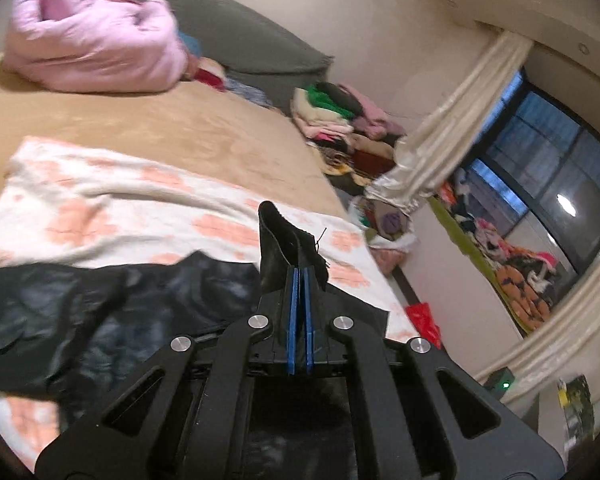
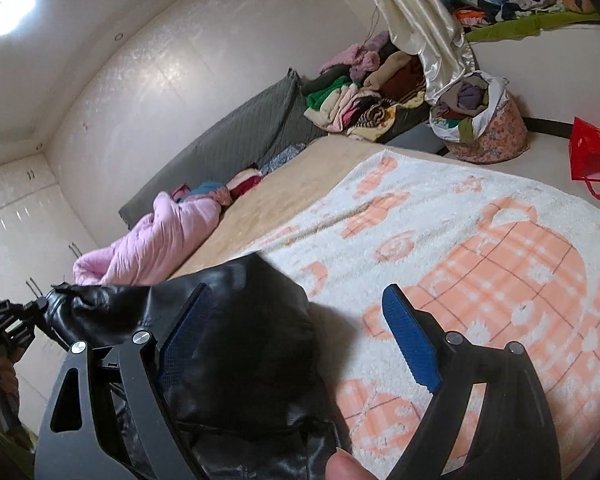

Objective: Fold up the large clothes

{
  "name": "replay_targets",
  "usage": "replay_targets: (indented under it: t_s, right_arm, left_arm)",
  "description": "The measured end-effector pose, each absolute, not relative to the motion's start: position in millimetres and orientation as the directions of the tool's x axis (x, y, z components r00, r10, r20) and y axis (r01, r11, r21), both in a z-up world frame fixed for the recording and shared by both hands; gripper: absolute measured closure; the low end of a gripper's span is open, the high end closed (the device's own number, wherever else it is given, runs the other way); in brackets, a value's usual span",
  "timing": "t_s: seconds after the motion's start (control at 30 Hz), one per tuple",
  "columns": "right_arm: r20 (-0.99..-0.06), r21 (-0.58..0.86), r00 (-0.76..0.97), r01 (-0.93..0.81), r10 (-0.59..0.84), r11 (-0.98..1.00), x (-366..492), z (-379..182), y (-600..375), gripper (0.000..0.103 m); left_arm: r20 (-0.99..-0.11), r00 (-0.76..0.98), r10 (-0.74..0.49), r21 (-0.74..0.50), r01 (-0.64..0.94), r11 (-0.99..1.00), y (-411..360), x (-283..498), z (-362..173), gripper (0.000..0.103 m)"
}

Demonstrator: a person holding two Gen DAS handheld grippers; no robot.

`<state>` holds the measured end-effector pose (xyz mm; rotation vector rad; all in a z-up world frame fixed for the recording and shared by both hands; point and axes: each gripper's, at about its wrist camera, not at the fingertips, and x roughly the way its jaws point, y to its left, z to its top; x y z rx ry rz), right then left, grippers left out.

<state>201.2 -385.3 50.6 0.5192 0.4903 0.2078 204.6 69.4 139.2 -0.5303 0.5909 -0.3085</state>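
A black shiny garment (image 1: 99, 312) lies on a white blanket with peach prints (image 1: 139, 208) on the bed. My left gripper (image 1: 300, 276) is shut on an edge of the black garment, and a flap sticks up above the blue pads. In the right wrist view the black garment (image 2: 239, 352) is bunched between and under the jaws. My right gripper (image 2: 300, 312) is open, its left pad against the cloth and its right pad over the blanket (image 2: 480, 248). The left gripper (image 2: 23, 312) shows at the far left, holding a garment corner.
A pink quilted jacket (image 1: 91, 48) lies at the bed's head by a grey headboard (image 1: 239, 40). Piled clothes (image 1: 340, 120), a full laundry bag (image 2: 484, 128) and a red bag (image 2: 592, 152) sit on the floor beyond the bed. A curtain (image 1: 460, 120) hangs by the window.
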Motion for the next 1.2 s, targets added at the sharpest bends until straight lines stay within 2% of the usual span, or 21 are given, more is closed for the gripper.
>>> replay_targets:
  t_s: [0.17,0.4,0.67,0.83,1.0,1.07,1.2]
  right_arm:
    - [-0.435,0.496,0.845,-0.064,0.312,0.866,207.2,42.9,-372.8,0.018]
    - [-0.480,0.461,0.817,-0.074,0.319,0.884,212.5,33.0,-359.8,0.018]
    - [-0.532,0.431,0.784,-0.075,0.320,0.899,219.7,21.8,-346.4,0.018]
    - [-0.553,0.416,0.770,-0.074,0.317,0.906,221.9,17.5,-341.2,0.018]
    - [-0.560,0.408,0.768,-0.072,0.312,0.910,222.2,15.4,-340.0,0.018]
    - [-0.563,0.405,0.767,-0.070,0.309,0.912,222.4,14.3,-339.0,0.018]
    - [-0.571,0.398,0.761,-0.070,0.307,0.915,223.1,11.2,-336.6,0.018]
  left_arm:
    - [-0.486,0.792,-0.370,-0.563,0.040,0.825,98.8,188.7,108.7,0.103]
    - [-0.576,0.763,-0.293,-0.517,-0.062,0.854,115.9,177.4,55.0,0.103]
    - [-0.620,0.750,-0.232,-0.435,-0.083,0.896,129.7,169.7,32.1,0.103]
    - [-0.668,0.706,-0.236,-0.428,-0.105,0.897,138.4,158.5,7.0,0.103]
    - [-0.680,0.683,-0.267,-0.475,-0.133,0.870,154.0,145.2,-11.5,0.091]
    - [-0.678,0.688,-0.259,-0.481,-0.149,0.864,159.7,141.3,-13.3,0.077]
    - [-0.665,0.698,-0.267,-0.513,-0.166,0.842,166.5,139.1,-12.8,0.065]
